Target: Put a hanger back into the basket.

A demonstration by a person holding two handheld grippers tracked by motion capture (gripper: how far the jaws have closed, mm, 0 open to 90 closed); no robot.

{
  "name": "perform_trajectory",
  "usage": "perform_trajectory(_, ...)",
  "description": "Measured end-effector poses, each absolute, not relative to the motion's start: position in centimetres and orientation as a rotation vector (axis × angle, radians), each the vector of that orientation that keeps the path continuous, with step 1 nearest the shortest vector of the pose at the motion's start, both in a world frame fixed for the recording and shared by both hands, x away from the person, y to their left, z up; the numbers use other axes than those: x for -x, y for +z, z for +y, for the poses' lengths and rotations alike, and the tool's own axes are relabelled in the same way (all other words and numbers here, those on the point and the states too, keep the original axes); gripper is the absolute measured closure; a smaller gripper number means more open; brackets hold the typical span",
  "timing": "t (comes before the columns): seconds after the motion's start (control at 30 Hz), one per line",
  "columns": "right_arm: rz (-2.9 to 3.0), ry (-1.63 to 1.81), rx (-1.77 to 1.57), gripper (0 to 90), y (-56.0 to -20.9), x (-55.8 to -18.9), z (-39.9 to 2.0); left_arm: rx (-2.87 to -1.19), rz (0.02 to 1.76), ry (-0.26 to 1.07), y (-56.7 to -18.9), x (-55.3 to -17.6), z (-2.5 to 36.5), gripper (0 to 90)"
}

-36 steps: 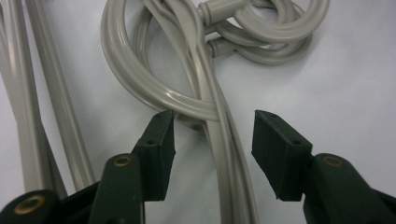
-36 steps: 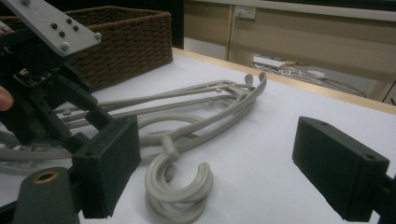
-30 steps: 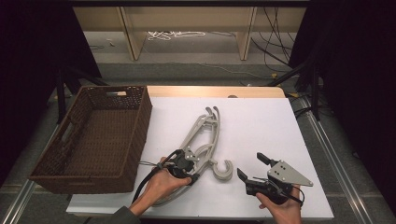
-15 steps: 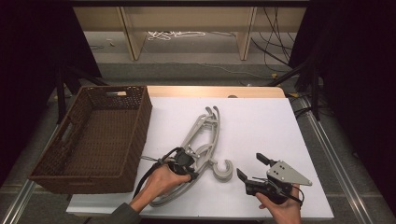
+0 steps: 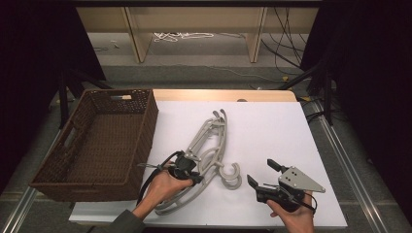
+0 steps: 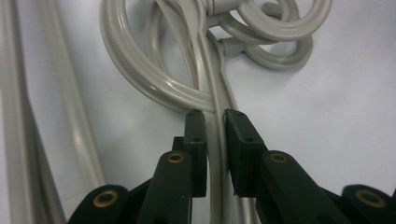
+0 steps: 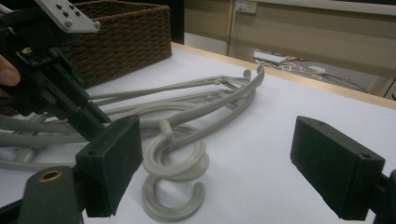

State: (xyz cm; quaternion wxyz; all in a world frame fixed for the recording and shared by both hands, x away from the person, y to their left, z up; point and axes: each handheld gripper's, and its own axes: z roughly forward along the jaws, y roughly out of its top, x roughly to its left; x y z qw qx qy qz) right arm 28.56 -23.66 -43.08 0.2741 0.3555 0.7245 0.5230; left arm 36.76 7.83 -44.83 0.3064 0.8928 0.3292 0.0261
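Observation:
Several grey plastic hangers [image 5: 214, 141] lie stacked in the middle of the white table [image 5: 272, 121], their hooks toward the front. My left gripper [image 5: 195, 175] sits over the near end of the stack. In the left gripper view its jaws have just been closing, and the gripper [image 6: 215, 122] now pinches one thin hanger bar [image 6: 215, 154] between its pads. My right gripper [image 5: 262, 172] rests near the front right, open wide with nothing between its fingers. In the right gripper view, that gripper [image 7: 217, 168] faces the hooks [image 7: 175, 186], with the left gripper [image 7: 95, 119] beyond them.
A brown wicker basket [image 5: 148, 121] stands at the table's left, right beside the hangers; its wall [image 7: 126, 28] rises behind the left gripper. White tabletop stretches to the right of the stack. Shelving legs and cables lie on the floor beyond the far edge.
The left hand has edged slightly forward over the hanger stack. The right hand and the hangers have kept still.

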Motion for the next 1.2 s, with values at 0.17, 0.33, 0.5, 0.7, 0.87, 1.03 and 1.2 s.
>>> perform_trajectory(0.17, 1.952, 1.403, -0.966, 17.7, -43.1, -28.5, -23.6, -2.234, 0.959, 0.031, -44.2, -36.6, 9.5, 81.0)
perform_trajectory(0.33, 1.962, 1.4, -0.963, 17.7, -43.1, -28.5, -23.6, -2.153, 0.985, 0.014, -43.7, -36.6, 10.3, 81.3)
perform_trajectory(0.5, 1.964, 1.4, -0.964, 17.7, -43.1, -28.5, -23.6, -2.135, 0.971, 0.035, -42.8, -36.5, 10.5, 81.3)
perform_trajectory(0.7, 1.967, 1.401, -0.963, 17.7, -43.1, -28.5, -23.6, -2.034, 1.002, 0.016, -42.3, -36.7, 11.4, 81.4)
perform_trajectory(0.87, 1.964, 1.399, -0.964, 17.7, -43.1, -28.5, -23.6, -1.934, 1.016, 0.009, -41.1, -36.9, 12.8, 81.5)
perform_trajectory(1.03, 1.967, 1.399, -0.961, 17.7, -43.1, -28.5, -23.5, -1.878, 1.008, 0.021, -39.7, -36.9, 13.8, 81.4)
perform_trajectory(1.2, 1.965, 1.4, -0.967, 17.7, -43.2, -28.5, -23.5, -1.826, 0.981, 0.022, -38.0, -36.8, 14.4, 81.5)
